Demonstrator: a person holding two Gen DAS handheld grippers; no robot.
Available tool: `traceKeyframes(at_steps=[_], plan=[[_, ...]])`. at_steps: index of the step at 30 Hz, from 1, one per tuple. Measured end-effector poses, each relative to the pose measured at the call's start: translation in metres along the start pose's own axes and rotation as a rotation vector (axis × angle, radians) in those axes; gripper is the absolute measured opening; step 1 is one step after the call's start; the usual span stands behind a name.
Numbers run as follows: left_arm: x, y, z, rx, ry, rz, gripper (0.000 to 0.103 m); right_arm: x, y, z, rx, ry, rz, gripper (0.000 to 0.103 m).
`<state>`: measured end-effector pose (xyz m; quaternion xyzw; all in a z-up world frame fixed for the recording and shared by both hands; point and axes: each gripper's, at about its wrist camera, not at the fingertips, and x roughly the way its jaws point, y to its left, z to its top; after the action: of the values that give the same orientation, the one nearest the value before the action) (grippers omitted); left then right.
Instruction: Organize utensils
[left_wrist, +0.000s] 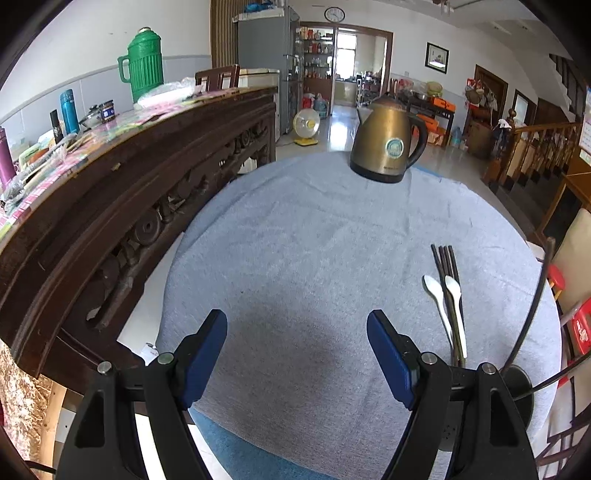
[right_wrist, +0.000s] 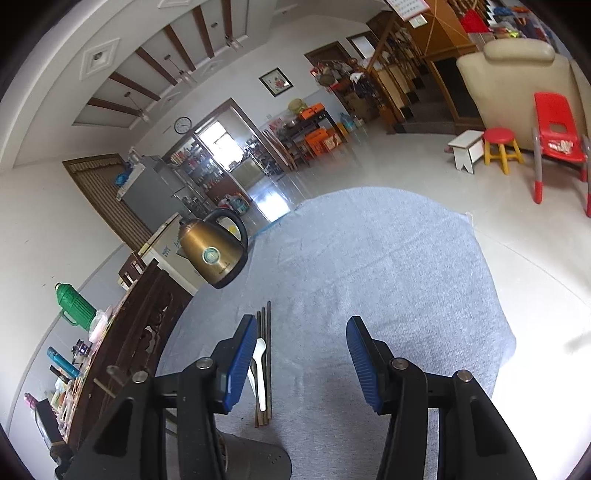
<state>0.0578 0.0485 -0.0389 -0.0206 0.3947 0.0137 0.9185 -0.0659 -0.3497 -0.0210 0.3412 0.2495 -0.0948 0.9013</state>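
Several dark chopsticks (left_wrist: 445, 266) lie side by side on the grey tablecloth (left_wrist: 295, 240), with two white spoons (left_wrist: 454, 302) laid on and beside them. They sit to the right of my left gripper (left_wrist: 297, 328), which is open and empty above the cloth. In the right wrist view the chopsticks (right_wrist: 267, 332) and a white spoon (right_wrist: 260, 369) lie just beside the left finger of my right gripper (right_wrist: 303, 336), which is open and empty. The finger hides part of the utensils.
A bronze electric kettle (left_wrist: 388, 144) stands at the far edge of the table and also shows in the right wrist view (right_wrist: 212, 251). A carved dark wooden sideboard (left_wrist: 129, 192) with a green thermos (left_wrist: 144, 62) runs along the left. Red chair (right_wrist: 557, 136) and stools stand on the floor.
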Motion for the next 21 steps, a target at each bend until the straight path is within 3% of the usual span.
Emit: traceKeyframes(at_steps=[7,17,21], plan=[[0.017,0.001,-0.004,-0.004,0.044,-0.002,0.079,0.018,-0.006,-0.004,0.005,0.065,0.0,0.054],[0.043,0.007,-0.012,-0.017,0.11,0.0,0.079,0.065,-0.02,-0.019,0.028,0.236,0.015,0.053],[0.055,0.004,-0.01,-0.013,0.138,-0.035,0.079,0.097,-0.02,-0.018,0.009,0.319,0.052,0.053]])
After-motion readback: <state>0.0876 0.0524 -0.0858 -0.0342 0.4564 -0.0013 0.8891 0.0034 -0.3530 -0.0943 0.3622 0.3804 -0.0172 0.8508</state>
